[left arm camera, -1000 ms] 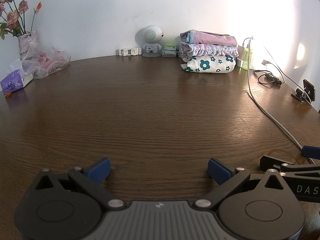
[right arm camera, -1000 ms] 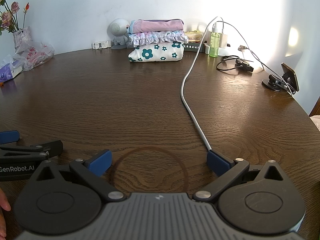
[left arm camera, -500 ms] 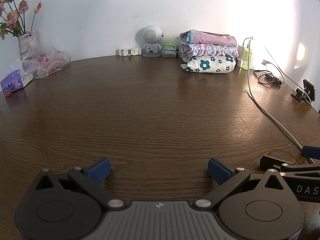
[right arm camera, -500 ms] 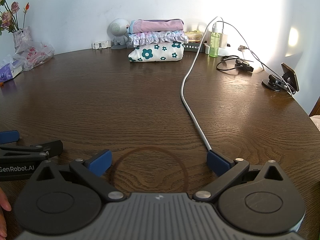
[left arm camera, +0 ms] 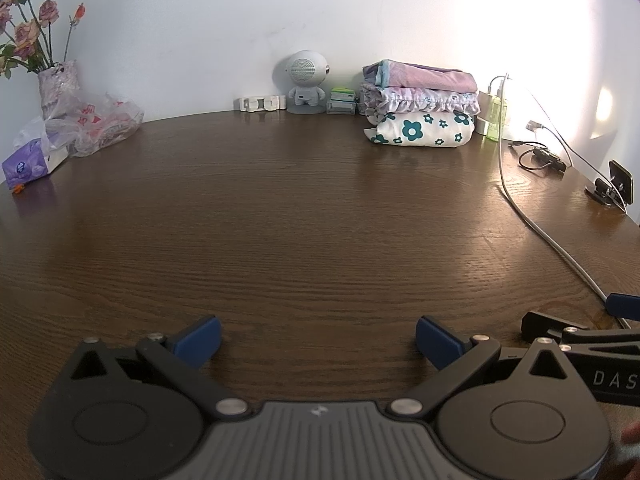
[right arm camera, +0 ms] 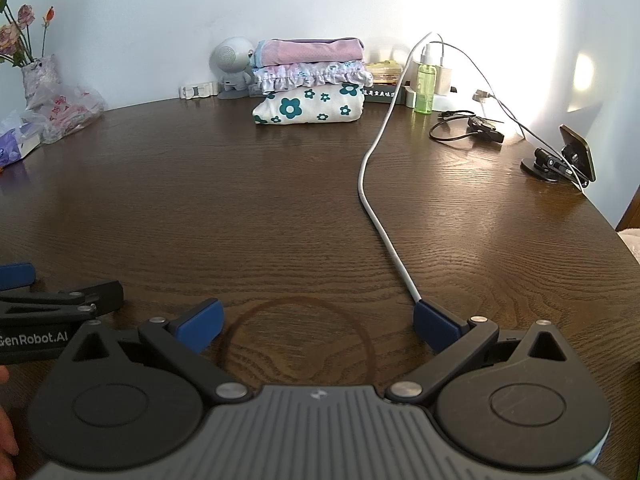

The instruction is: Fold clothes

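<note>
A dark wooden bench (right arm camera: 280, 200) carries a stack of folded clothes (right arm camera: 310, 84) by the wall, a white cable (right arm camera: 376, 208) trailing forward (past a faint ring stain (right arm camera: 296, 344)), and a tissue box (left arm camera: 32, 160).

My left gripper (right arm camera: 16, 276) runs off the frame's left edge; small print on the box (right arm camera: 380, 92) behind the bottle is unreadable.

A little robot toy (left arm camera: 306, 82) stands by the wall on the brown table (left arm camera: 304, 216). Flowers in a vase (left arm camera: 58, 86) stand far left, near a plastic bag (left arm camera: 98, 124). A white cable (right arm camera: 376, 200) runs across. A green bottle (right arm camera: 425, 88) stands beside it.
</note>
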Motion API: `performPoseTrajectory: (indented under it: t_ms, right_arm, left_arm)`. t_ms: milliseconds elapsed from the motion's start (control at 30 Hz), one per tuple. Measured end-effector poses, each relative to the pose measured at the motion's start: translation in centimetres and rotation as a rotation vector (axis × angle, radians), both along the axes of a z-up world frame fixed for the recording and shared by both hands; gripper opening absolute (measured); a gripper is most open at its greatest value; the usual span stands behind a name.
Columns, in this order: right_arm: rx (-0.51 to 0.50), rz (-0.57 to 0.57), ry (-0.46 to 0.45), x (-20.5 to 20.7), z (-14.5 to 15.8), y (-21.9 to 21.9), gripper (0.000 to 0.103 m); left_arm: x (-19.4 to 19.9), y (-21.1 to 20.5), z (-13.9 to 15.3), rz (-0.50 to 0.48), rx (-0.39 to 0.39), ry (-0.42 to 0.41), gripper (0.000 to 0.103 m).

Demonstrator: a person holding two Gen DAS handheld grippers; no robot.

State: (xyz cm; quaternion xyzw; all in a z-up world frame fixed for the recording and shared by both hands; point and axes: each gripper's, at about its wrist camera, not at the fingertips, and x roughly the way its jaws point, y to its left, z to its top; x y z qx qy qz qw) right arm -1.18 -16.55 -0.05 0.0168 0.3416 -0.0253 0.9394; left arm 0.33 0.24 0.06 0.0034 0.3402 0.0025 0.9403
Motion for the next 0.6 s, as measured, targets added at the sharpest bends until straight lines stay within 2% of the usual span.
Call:
performPoseTrajectory:
  t_ms: [600]
  right_arm:
    - [-0.001, 0.0, 0.001, 0.05, -0.04, 0.0, 0.102]
  left_arm:
    - [0.16, -0.08, 0.02, -0.002, 0.002, 0.0, 0.103]
